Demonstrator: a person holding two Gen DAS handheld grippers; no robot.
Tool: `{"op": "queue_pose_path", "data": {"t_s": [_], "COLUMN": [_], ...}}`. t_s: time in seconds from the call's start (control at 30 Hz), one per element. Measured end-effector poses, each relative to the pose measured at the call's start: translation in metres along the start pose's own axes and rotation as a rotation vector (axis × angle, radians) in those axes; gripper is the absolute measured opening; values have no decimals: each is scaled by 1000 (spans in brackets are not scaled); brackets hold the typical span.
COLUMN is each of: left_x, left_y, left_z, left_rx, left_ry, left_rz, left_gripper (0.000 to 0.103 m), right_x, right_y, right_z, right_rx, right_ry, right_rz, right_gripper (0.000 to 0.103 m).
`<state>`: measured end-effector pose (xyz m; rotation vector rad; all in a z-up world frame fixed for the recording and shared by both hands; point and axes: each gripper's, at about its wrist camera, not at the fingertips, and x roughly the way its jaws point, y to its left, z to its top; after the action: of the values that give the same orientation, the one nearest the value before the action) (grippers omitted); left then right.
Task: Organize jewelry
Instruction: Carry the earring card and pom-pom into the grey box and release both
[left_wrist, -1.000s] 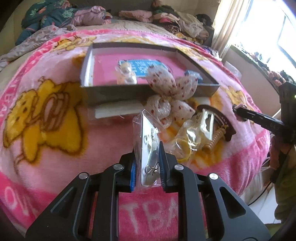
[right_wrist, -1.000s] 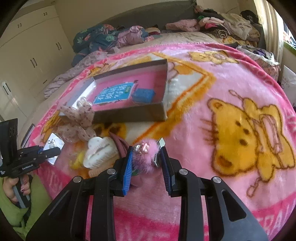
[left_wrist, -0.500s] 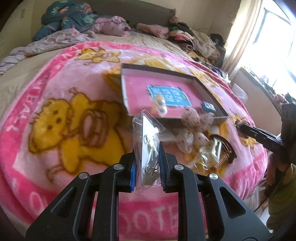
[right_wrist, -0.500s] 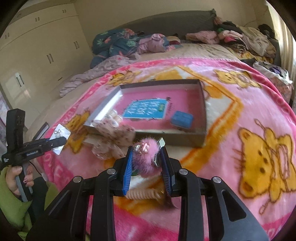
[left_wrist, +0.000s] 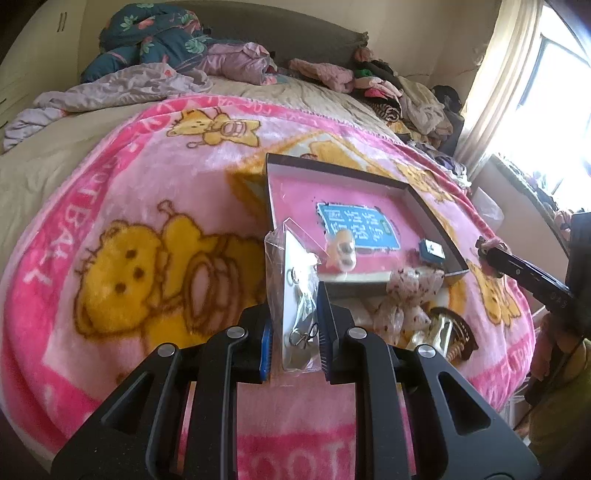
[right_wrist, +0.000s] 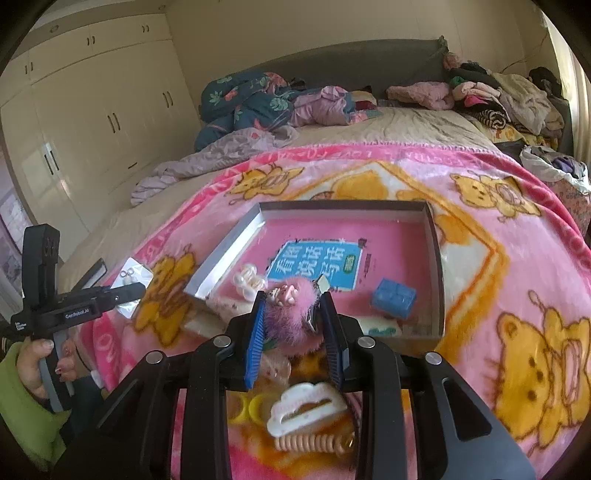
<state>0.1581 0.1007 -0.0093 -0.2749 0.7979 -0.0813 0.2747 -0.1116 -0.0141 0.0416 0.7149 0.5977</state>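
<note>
A shallow grey box (right_wrist: 437, 258) with a pink floor lies on the pink bear blanket (left_wrist: 129, 221) that covers the bed, and it serves as the landmark here. Inside it lie a blue printed card (right_wrist: 314, 264), a small blue block (right_wrist: 393, 297) near the right wall, and a cream pearl clip (right_wrist: 249, 280) near the left wall.

The left gripper (left_wrist: 294, 332) is clamped on a clear plastic earring packet (left_wrist: 295, 291), which stands upright between the blue pads, off the blanket and on the near left side of the box. The right gripper (right_wrist: 295, 330) is closed around a fluffy pink hair ornament (right_wrist: 291, 314), held above the near edge of the box.

On the blanket just in front of the box lie more accessories: a dotted fabric bow (left_wrist: 410, 291) touching the near wall, a white cloud-shaped hair claw (right_wrist: 306, 408), a beige spiral hair tie (right_wrist: 310, 441), yellow rings (right_wrist: 251, 406) and a dark brown curved clip (left_wrist: 461, 332).

Beyond the box, crumpled clothes (right_wrist: 273, 99) pile up at the head of the bed, with white wardrobe doors (right_wrist: 92, 122) to the left.
</note>
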Motion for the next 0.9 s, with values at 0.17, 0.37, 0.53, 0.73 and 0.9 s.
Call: {"op": "queue_pose_path", "data": {"t_s": [0.17, 0.37, 0.53, 0.73, 0.9], "left_x": [8, 21, 34, 53, 73], "left_y": [-3, -10, -20, -27, -28], "left_z": [13, 28, 40, 54, 60], "left_rx": [12, 35, 64, 85, 93], "left_ry": [4, 10, 17, 34, 61], "left_rz": [-2, -2, -4, 0, 12], "left_gripper": [12, 12, 12, 12, 12], "right_x": [4, 13, 19, 29, 48], "right_y": [-8, -21, -32, -48, -62], "right_z": [11, 23, 34, 45, 51], "right_rx": [-1, 5, 7, 17, 27], "right_ry": [-17, -21, -24, -21, 9], "right_rz": [-17, -45, -67, -90, -111], "right_gripper": [28, 28, 28, 28, 28]}}
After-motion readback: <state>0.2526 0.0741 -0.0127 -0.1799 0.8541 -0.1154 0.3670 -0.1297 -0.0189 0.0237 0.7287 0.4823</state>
